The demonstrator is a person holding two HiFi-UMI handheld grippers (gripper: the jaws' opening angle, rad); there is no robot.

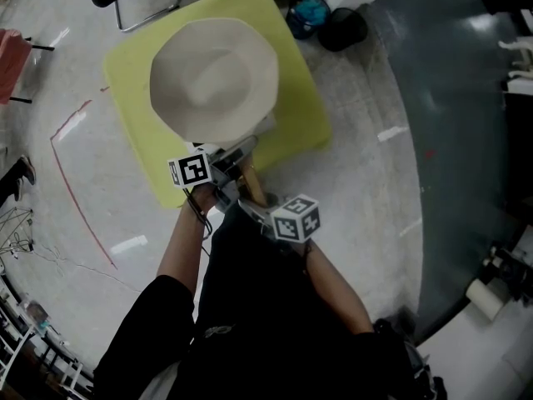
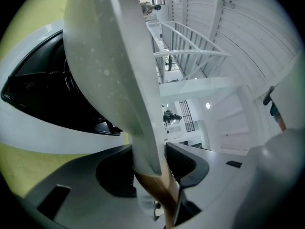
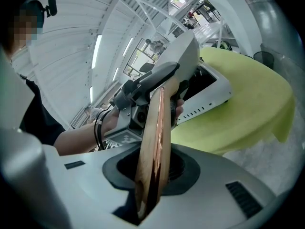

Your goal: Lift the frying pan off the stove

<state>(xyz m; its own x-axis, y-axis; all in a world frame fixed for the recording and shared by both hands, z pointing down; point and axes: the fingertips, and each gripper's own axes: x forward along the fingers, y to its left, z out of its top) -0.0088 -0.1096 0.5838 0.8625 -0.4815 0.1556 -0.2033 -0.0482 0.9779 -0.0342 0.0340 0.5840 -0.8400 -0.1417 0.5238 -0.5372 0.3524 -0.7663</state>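
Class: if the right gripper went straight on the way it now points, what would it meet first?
Probably the left gripper, clamped further up the same wooden handle that the right gripper holds; the depth between them is unclear.

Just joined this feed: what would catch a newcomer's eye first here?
The big cream frying pan dominates the upper middle of the head view, above a yellow-green cloth. Just below it, the left claw grips the pan's neck and the right claw grips the wooden handle behind it. The left gripper view shows the black-topped stove past the pan.
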